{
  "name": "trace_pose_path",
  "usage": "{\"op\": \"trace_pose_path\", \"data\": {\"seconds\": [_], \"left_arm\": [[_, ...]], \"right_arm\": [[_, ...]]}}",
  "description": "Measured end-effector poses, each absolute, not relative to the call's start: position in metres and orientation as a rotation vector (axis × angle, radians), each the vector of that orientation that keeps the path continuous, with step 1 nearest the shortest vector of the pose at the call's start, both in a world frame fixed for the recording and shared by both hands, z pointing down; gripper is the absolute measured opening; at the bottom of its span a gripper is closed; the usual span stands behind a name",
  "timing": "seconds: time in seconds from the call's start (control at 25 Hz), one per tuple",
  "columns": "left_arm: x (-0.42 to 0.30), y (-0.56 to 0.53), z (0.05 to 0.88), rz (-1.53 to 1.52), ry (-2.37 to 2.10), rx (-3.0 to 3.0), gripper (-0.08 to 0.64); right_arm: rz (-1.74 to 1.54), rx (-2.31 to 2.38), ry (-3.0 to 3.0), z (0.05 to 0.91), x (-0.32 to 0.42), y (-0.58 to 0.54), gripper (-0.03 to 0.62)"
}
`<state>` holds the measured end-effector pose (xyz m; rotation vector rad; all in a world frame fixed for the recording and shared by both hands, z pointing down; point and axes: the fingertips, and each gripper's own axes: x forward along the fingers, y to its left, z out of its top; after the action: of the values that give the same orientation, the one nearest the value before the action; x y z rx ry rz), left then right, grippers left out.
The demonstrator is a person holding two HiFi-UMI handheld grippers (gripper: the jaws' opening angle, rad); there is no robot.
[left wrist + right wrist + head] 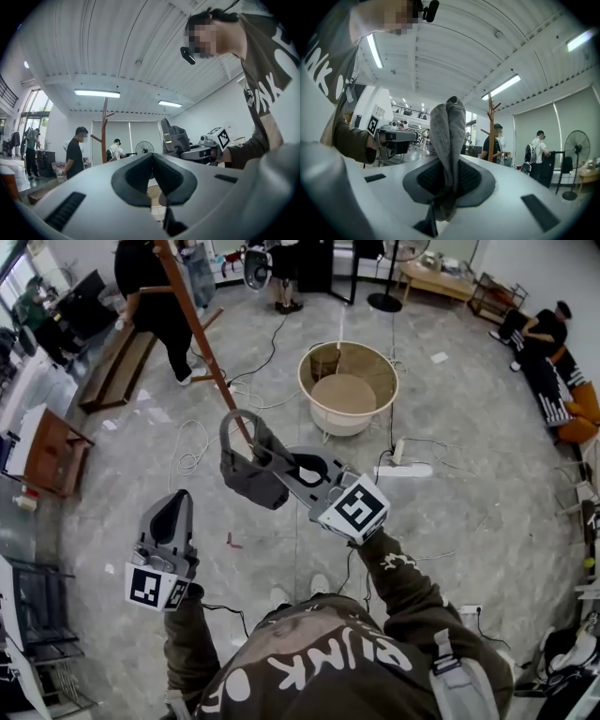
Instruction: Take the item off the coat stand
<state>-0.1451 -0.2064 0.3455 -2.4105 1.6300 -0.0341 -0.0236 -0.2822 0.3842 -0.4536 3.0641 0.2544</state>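
- At lower left, the left gripper (174, 502) is closed and empty, so it cannot catch a drop.
- At centre, the right gripper (272, 457) pinches a thin fold of the bag (251, 482), which hangs away from the coat stand (200, 329). A swing could pull it free.

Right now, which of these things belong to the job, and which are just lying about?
Part of the job:
- grey bag, pinched in the right gripper
- coat stand
- left gripper, shut and empty

Just lying about:
- round basket
- power strip
- white cable
- fan
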Motion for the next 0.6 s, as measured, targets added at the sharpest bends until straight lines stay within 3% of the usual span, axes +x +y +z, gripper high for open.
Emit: {"op": "trace_pose_path", "data": {"seconds": [0.6], "left_arm": [[-0.175, -0.195, 0.328, 0.029, 1.536, -2.421, 0.005]], "right_arm": [[0.369, -0.506, 3.028, 0.37, -0.056, -0.259, 0.051]]}}
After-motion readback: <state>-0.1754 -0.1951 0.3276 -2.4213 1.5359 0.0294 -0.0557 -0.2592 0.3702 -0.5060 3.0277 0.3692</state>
